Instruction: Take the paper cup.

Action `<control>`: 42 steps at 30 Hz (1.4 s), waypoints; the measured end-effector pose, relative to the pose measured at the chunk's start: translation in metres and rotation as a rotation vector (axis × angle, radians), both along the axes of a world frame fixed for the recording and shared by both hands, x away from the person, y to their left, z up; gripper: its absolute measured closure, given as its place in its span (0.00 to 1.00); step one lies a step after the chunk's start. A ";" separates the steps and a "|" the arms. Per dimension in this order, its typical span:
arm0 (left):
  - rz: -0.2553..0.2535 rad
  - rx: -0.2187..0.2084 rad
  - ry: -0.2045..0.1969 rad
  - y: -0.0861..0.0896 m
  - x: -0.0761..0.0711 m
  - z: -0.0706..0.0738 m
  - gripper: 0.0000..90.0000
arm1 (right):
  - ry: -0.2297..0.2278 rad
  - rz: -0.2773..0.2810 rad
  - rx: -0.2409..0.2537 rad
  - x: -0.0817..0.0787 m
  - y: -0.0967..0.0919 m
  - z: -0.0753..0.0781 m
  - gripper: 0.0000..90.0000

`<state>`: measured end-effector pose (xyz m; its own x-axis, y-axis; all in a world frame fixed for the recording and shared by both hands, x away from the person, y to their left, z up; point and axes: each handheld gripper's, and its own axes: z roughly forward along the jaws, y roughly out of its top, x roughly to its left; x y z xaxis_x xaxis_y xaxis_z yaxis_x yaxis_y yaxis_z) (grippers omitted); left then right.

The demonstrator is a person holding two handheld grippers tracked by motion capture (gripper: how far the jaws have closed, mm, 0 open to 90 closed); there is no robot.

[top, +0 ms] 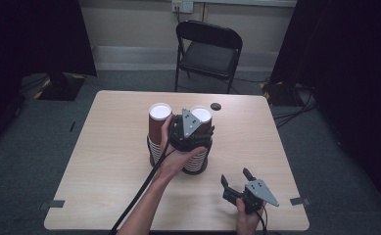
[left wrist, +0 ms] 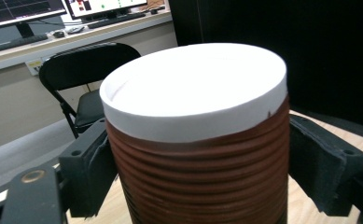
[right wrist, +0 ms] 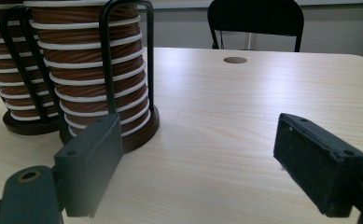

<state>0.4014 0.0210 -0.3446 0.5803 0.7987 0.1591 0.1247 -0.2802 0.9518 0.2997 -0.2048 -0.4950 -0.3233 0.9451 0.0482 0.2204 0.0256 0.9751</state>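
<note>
High view shows the left gripper [top: 192,128] with jaws clamped on the right stack's top paper cup [top: 201,117] mid-surface, seemingly to lift it, while the right gripper [top: 238,182] rests with jaws apart near the front edge.

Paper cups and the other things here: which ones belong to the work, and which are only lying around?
In use:
right cup stack, top cup between left gripper jaws
left cup stack
black holder

Idle:
right gripper, open
folding chair
table hole
</note>
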 end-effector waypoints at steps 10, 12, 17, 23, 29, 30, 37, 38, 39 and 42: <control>0.003 -0.011 0.022 -0.001 0.003 0.000 0.19 | 0.001 0.002 0.000 0.000 0.000 0.000 0.17; -0.001 -0.014 0.027 0.000 0.003 0.000 0.20 | -0.001 0.002 0.000 0.000 0.000 0.000 0.17; -0.011 -0.036 0.039 0.001 0.004 0.003 0.21 | 0.001 0.003 -0.002 0.000 0.000 0.000 0.17; -0.009 -0.052 0.043 0.002 0.004 0.004 0.21 | 0.000 0.002 0.001 0.000 0.000 0.000 0.17; 0.001 -0.052 0.041 0.002 0.002 0.004 0.21 | 0.000 0.002 0.004 0.000 0.000 0.000 0.17; 0.003 -0.056 0.039 0.002 0.001 0.005 0.21 | 0.000 0.002 0.004 0.000 -0.001 0.000 0.17; 0.006 -0.099 -0.006 0.004 -0.002 0.012 0.21 | 0.000 0.004 0.006 0.001 -0.001 0.000 0.17; 0.006 -0.099 -0.006 0.004 -0.002 0.012 0.21 | -0.001 0.003 0.004 0.000 -0.001 0.000 0.17; 0.000 -0.111 -0.014 0.005 -0.002 0.014 0.21 | -0.001 0.002 0.004 0.000 -0.001 0.000 0.17; 0.000 -0.120 -0.013 0.008 -0.002 0.017 0.21 | -0.001 0.003 0.004 0.000 -0.001 0.000 0.17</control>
<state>0.3997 0.0287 -0.3277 0.5787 0.8125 0.0697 0.1126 -0.1643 0.9800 0.3001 -0.2056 -0.4951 -0.3261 0.9439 0.0520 0.2194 0.0221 0.9754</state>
